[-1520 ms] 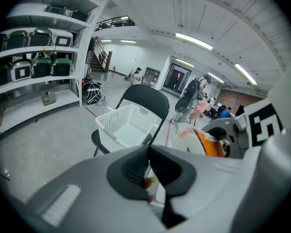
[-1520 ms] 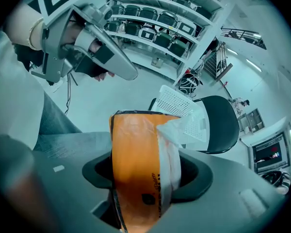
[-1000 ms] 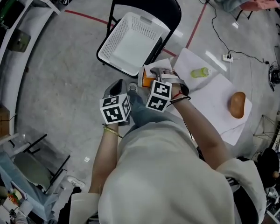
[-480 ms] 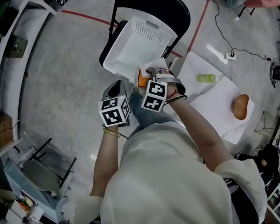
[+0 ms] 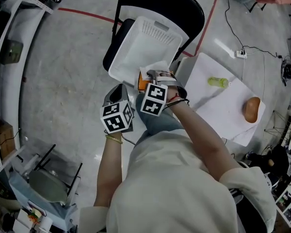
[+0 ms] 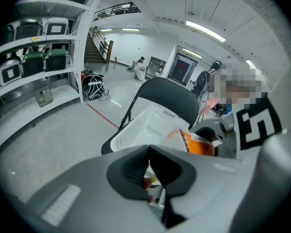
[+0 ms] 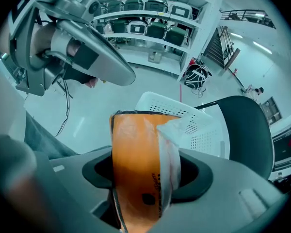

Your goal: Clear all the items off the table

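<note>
Gripping an orange snack packet mid-body, right gripper fingers hold it at the white basket's near rim. Prob. light, crinkly, slippery film, so pinch w/ flat sides. Left gripper fingers closed, empty.

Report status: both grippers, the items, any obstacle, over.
Left gripper shut, empty. Right gripper shut on orange packet, at white basket near edge. Green bottle and brown rounded item on table. No obstacle seen.

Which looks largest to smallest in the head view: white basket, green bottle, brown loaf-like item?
1. white basket, by far
2. brown loaf-like item
3. green bottle, about as long but much slimmer
Both small ones lie on one table, so nearness hardly matters.
</note>
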The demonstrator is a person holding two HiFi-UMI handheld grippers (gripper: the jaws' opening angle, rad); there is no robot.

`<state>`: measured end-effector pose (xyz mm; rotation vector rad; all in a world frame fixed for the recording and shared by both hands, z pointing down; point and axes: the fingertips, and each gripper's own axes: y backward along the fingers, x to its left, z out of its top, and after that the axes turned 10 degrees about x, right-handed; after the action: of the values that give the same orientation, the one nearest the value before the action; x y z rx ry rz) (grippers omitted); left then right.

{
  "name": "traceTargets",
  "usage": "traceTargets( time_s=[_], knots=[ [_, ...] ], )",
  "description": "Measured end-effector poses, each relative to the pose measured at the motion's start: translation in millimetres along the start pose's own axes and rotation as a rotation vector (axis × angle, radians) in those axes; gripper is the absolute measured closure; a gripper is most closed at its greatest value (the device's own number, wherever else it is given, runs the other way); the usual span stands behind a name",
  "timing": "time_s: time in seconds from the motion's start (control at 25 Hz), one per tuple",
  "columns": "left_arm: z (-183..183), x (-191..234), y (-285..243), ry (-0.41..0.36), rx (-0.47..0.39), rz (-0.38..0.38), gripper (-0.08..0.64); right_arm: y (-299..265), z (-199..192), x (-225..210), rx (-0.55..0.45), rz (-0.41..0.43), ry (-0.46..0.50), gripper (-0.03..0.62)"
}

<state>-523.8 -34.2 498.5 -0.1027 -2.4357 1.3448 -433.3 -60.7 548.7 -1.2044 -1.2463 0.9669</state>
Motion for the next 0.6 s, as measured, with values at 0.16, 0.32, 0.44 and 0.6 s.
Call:
traceTargets(
  time_s=[0.16, 0.32, 0.44, 0.6],
  knots=[
    [4.1, 10.0, -9.5, -0.006, 0.021, 0.002, 0.551, -14.1, 8.6, -3.5, 0.010, 0.021, -0.023, 0.291],
    [7.0, 20.2, -19.3, -0.014, 0.038, 0.010, 0.551, -28.5, 15.0, -5.0, 0.016, 0.040, -0.042, 0.291],
    [6.3, 24.1, -26.9, -0.014, 0.054, 0.005, 0.551, -36.6, 18.1, -6.6, 0.027, 0.045, -0.051, 0.291],
    [9.3, 27.7, -39.7, -0.012, 0.066, -0.001, 0.551, -43.3, 26.9, -18.3, 0.029, 0.044, -0.072, 0.291]
  ],
)
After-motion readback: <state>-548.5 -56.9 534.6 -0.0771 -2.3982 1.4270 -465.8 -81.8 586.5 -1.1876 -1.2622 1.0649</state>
